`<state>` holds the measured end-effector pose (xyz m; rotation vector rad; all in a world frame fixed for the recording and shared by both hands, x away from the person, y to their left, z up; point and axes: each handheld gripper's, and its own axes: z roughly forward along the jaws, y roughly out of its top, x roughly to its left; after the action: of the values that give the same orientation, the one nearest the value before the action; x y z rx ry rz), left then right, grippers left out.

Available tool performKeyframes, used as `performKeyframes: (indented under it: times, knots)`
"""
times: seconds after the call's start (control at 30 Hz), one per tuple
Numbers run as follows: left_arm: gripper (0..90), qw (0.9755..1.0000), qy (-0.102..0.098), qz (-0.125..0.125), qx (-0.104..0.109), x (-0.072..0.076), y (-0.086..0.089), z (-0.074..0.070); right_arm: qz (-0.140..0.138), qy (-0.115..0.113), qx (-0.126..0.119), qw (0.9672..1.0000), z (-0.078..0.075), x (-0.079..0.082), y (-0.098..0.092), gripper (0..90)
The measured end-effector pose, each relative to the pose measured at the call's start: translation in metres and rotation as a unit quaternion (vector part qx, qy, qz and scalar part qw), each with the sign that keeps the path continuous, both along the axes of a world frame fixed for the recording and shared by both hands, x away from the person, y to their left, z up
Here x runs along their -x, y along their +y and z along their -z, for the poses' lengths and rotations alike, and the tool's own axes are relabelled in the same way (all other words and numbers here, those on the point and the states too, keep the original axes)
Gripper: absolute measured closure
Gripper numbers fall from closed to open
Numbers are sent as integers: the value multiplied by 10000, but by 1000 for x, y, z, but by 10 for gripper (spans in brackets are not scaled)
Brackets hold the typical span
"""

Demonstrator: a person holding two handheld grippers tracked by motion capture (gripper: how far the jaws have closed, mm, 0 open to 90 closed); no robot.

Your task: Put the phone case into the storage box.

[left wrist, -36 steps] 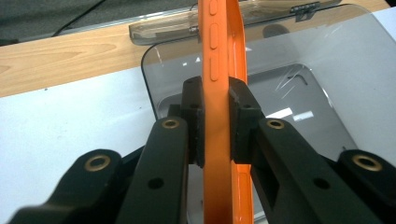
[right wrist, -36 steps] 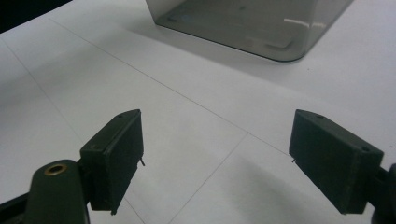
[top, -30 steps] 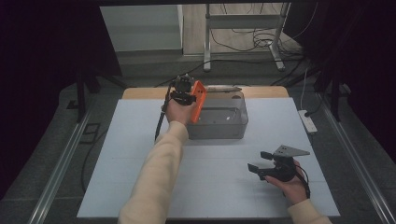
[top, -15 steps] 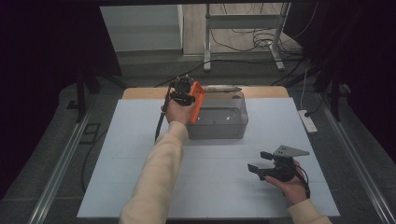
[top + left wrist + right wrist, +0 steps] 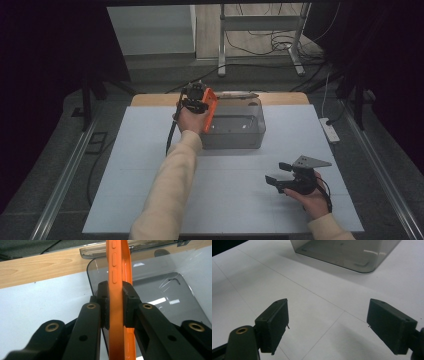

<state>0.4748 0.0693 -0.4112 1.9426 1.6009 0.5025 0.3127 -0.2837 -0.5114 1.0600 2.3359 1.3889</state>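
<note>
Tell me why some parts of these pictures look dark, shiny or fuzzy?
High view: the room around the white table is very dark, and the picture is soft. Left gripper view: bright glare streaks sit on the clear box, and the orange case looks fuzzy close up. Right gripper view: the box casts a soft shadow on the table.

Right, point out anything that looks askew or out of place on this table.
Little stands out. The lid lies behind the clear grey box, partly off the white mat onto the wooden edge. The orange phone case stands edge-on in the left gripper over the box. The right gripper rests open.
</note>
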Motion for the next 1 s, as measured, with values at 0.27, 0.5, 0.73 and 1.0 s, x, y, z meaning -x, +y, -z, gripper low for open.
performKeyframes:
  times: [0.27, 0.5, 0.73, 1.0]
  knots:
    - [794, 10000, 41, -52, 29, -1, 3, 4, -12, -1, 5, 10000, 0, 0, 0, 180]
    - [794, 10000, 31, -80, -7, -1, 2, 6, -12, 5, 3, 10000, 0, 0, 0, 180]
    - [794, 9999, 45, -115, -19, -1, 0, 7, -14, -4, 3, 10000, 0, 0, 1, 180]
    - [794, 9998, 38, -198, -51, -1, -4, 7, -20, -6, -22, 10000, 0, -1, 1, 180]
